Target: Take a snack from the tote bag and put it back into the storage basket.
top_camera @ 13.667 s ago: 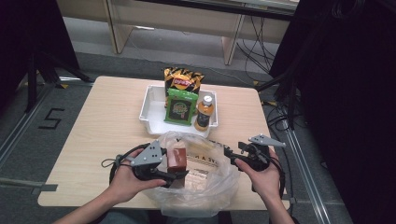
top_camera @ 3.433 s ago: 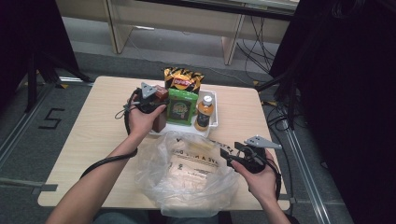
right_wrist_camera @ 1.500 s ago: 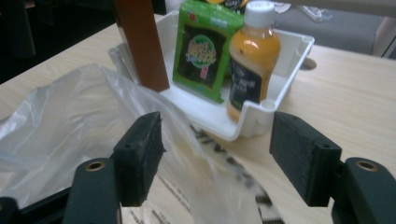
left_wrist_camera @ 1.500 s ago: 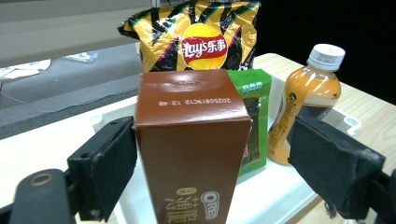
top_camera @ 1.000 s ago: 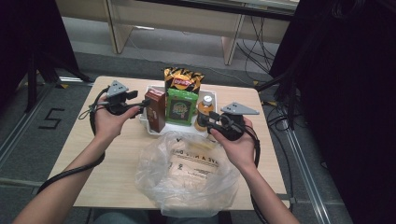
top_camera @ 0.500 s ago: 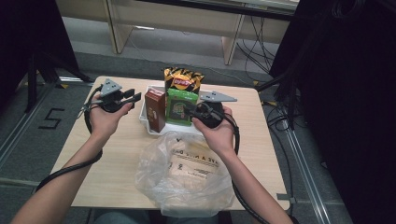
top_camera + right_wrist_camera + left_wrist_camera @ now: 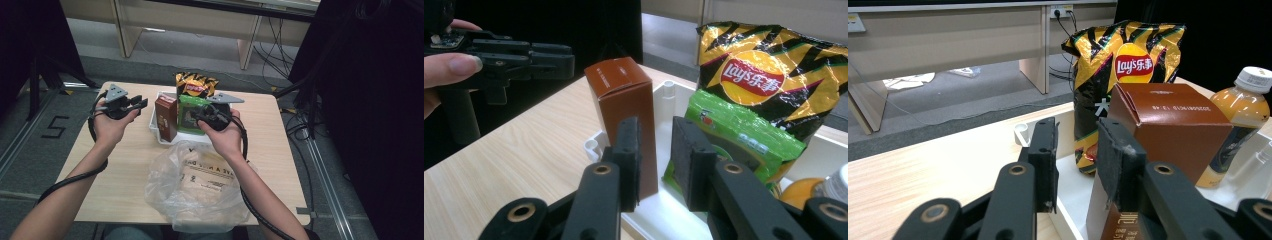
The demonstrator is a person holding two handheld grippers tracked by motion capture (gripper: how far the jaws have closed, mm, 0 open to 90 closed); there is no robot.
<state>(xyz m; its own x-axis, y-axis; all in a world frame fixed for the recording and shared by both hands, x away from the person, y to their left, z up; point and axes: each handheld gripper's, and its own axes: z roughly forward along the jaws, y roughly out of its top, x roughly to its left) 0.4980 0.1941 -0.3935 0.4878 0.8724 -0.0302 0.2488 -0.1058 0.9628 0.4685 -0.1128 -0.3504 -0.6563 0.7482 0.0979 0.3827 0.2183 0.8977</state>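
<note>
A white tray [image 7: 156,131] is set near the far edge of the counter [image 7: 125,170], about midway along it. A brown carton [image 7: 166,117] is stood upright at the tray's left end, with a green packet [image 7: 189,114] just beside it and a yellow-and-black bag of crisps [image 7: 195,86] propped behind both; in the left gripper view an orange drink bottle [image 7: 1243,117] is seen beyond the carton at the tray's other end. The left gripper [image 7: 141,104] is held above the counter just left of the tray, level with the carton's top and apart from it; its jaws have just been closing, a narrow gap is left between them and nothing is caught in it. The right gripper [image 7: 198,118] is held over the tray, in front of the green packet; its jaws have been closing and have lately eased a little wider, and in the right gripper view nothing is gripped between them. A crumpled clear plastic bag [image 7: 197,187] with a printed paper inside is laid at the near edge of the counter, below the right hand [image 7: 226,140].
</note>
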